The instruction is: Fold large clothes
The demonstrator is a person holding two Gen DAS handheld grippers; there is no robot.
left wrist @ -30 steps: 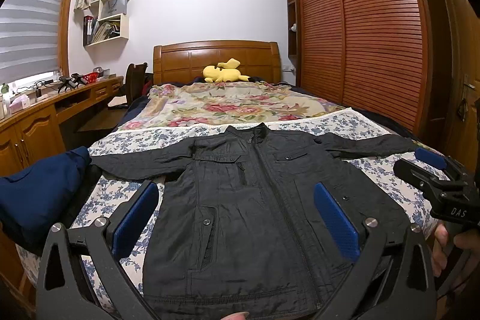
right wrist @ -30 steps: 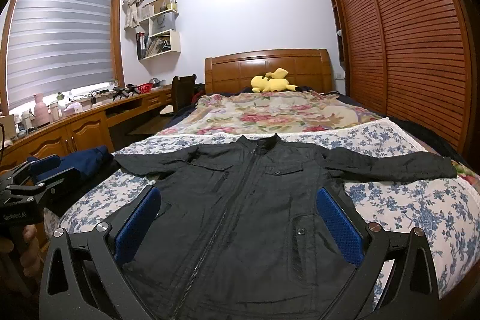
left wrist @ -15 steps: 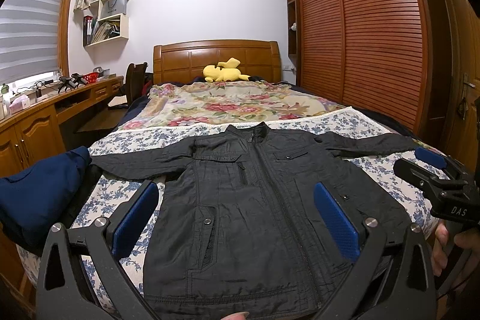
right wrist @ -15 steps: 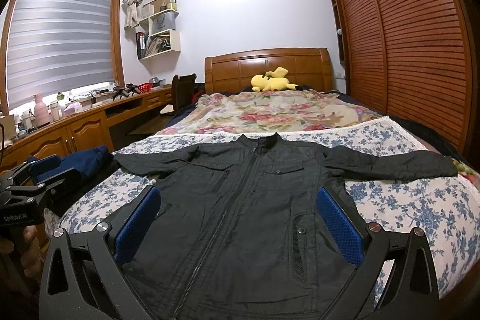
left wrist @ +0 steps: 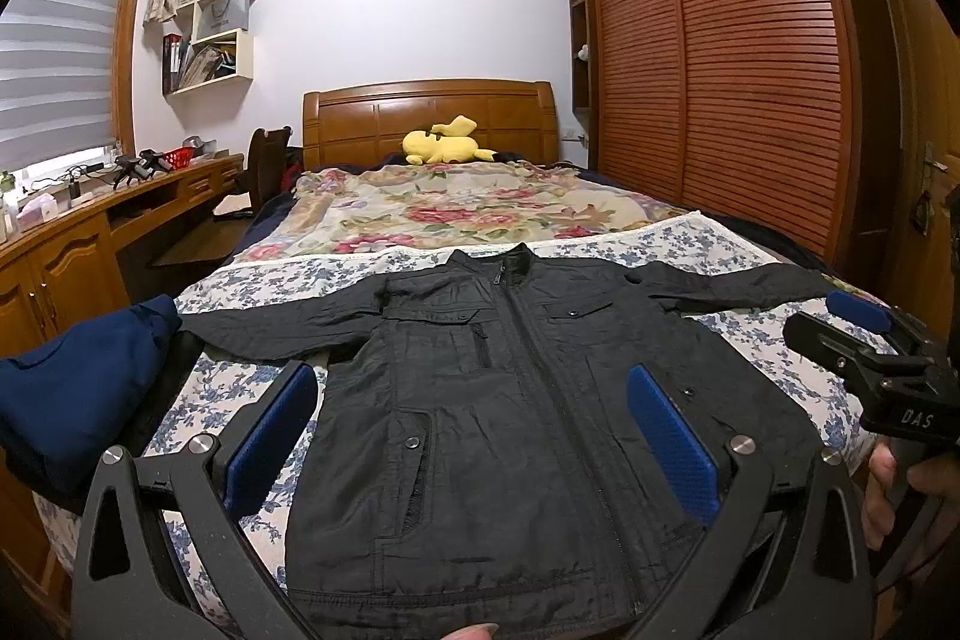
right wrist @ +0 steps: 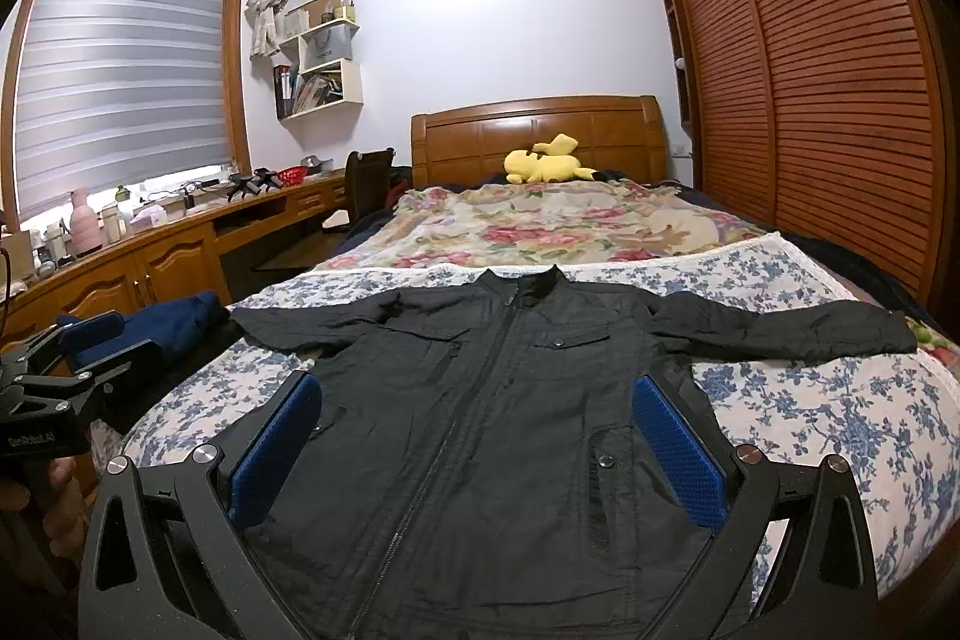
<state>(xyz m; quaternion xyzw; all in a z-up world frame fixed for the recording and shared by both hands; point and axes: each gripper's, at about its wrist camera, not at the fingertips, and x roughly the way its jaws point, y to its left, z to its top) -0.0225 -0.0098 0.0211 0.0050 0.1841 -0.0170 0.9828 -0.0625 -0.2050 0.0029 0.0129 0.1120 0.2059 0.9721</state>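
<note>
Jacket [left wrist: 510, 400], black and zipped, lies flat on the bed's floral sheet [right wrist: 840, 400], collar toward the headboard [left wrist: 429, 112], sleeves spread. I hold my left gripper [left wrist: 474, 436] and right gripper [right wrist: 480, 448] above its hem, both spread wide, empty. A navy garment [left wrist: 72, 388], possibly folded, sits beside the left sleeve.

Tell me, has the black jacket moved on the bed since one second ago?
No. In both wrist views the black jacket lies flat, its collar at the same place against the white edge of the blue floral sheet, sleeves spread as before.
</note>
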